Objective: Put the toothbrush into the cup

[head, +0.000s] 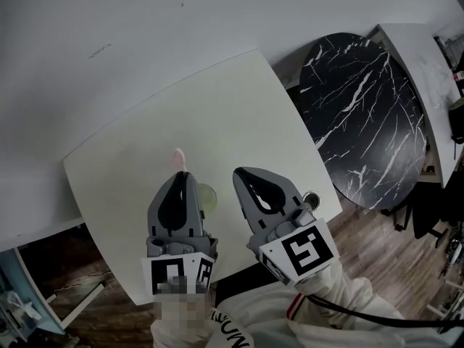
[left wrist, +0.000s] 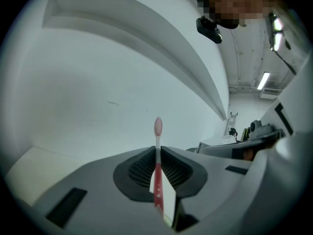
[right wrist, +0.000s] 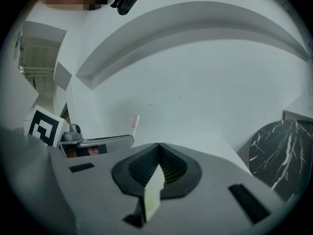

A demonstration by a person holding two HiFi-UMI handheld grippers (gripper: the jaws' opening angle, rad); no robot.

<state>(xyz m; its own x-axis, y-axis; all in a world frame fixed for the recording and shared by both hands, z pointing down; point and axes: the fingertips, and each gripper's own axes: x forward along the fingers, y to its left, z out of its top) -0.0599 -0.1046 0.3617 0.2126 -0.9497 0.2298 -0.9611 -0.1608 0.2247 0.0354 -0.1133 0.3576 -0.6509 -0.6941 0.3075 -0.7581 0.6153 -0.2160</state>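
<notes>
Half is looking done: the left gripper (head: 183,178) is clamping the toothbrush (left wrist: 157,169), the right gripper (right wrist: 159,146) is idling, jaws together, and the apparent cup (head: 208,196) by the table's (head: 239,100) near edge is waiting.

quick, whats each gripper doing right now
Left gripper: closed on the toothbrush, brush head pointing up.
Right gripper: closed, nothing between its jaws.
</notes>
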